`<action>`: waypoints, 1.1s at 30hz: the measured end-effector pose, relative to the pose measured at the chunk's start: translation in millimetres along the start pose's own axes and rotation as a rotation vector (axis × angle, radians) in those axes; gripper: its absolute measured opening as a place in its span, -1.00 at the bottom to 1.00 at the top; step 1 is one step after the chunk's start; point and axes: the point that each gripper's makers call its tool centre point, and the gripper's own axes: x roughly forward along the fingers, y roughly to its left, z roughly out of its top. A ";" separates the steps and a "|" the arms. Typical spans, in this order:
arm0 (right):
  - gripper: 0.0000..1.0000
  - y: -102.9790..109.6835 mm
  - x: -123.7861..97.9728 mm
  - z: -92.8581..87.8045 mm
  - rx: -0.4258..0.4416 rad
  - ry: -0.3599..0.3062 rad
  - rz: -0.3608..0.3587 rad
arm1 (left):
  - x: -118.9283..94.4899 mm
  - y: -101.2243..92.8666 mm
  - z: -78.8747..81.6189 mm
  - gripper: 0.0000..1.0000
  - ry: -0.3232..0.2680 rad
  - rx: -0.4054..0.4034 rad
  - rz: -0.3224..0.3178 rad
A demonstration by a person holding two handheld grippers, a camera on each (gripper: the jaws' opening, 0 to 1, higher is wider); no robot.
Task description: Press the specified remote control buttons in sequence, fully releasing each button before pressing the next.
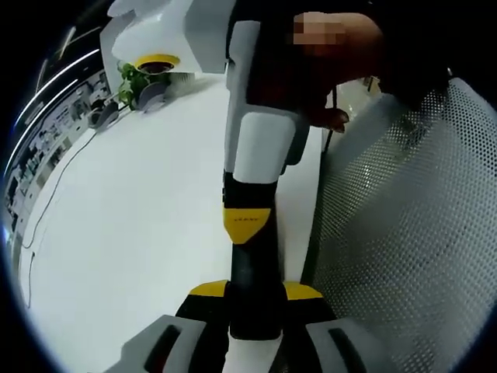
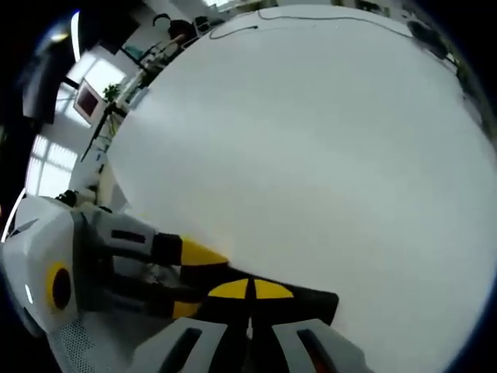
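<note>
While the left gripper (image 1: 256,292) clamps the black remote control (image 1: 253,268) between its yellow-tipped jaws near the white table's (image 1: 140,225) right edge, the right gripper (image 2: 248,289), jaws closed together, meets the remote's top. Far left stands a green plant (image 1: 128,82), its pot indistinct.

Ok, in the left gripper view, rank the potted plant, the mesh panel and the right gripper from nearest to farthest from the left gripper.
1. Right gripper, reaching in from top centre, its tip just ahead of the jaws.
2. Mesh panel, close by on the right.
3. Potted plant, top left, at the far end of the table.
</note>
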 end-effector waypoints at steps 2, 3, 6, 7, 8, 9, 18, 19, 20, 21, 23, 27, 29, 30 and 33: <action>-1.00 0.3 0.1 0.3 -0.003 -0.002 0.000 | -0.1 0.2 0.1 -0.51 -0.001 -0.002 0.001; -1.00 0.4 0.1 0.3 -0.002 -0.003 0.000 | -0.1 0.4 0.0 -0.51 -0.001 -0.003 0.001; -1.00 -0.5 0.5 0.5 -0.002 -0.003 0.003 | 0.1 0.9 0.1 -0.51 -0.001 -0.003 0.002; -1.00 -0.5 0.4 0.5 -0.001 -0.001 0.002 | 0.1 0.8 0.1 -0.51 -0.001 -0.002 0.002; -1.00 0.1 -0.1 0.3 0.000 0.003 0.003 | 0.1 0.8 0.2 -0.51 -0.001 -0.001 0.002; -1.00 0.2 -0.4 0.1 -0.001 0.005 0.005 | 0.2 0.7 0.2 -0.51 -0.001 -0.001 0.003; -1.00 -0.6 -5.5 -9.2 0.030 0.065 0.008 | 0.3 -0.2 0.4 -0.50 -0.012 0.001 0.002; -1.00 -0.3 -5.4 -9.6 0.031 0.066 0.009 | 0.4 -0.2 0.3 -0.50 -0.012 0.002 0.002; -1.00 -0.6 -5.6 -9.3 0.030 0.064 0.006 | 0.4 -0.3 0.4 -0.50 -0.012 0.003 0.002; -1.00 -0.7 -5.9 -10.2 0.028 0.070 0.005 | 0.3 -0.3 0.3 -0.50 -0.013 0.002 0.003; -1.00 -0.3 -6.3 -11.1 0.032 0.076 0.007 | 0.2 -0.4 0.3 -0.50 -0.014 0.002 0.002; -1.00 1.6 -7.3 -13.6 0.049 0.092 0.022 | 0.1 -0.5 0.1 -0.50 -0.016 0.000 0.001; -1.00 3.1 -8.1 -12.1 0.051 0.082 0.029 | 0.0 -0.6 0.0 -0.50 -0.017 0.001 0.001; -1.00 3.3 -8.1 -11.4 0.050 0.079 0.032 | -0.1 -0.7 0.0 -0.50 -0.017 0.000 0.001; -1.00 4.6 -6.2 -13.8 0.042 0.092 0.032 | -0.2 -1.4 -0.1 -0.48 -0.018 -0.001 -0.001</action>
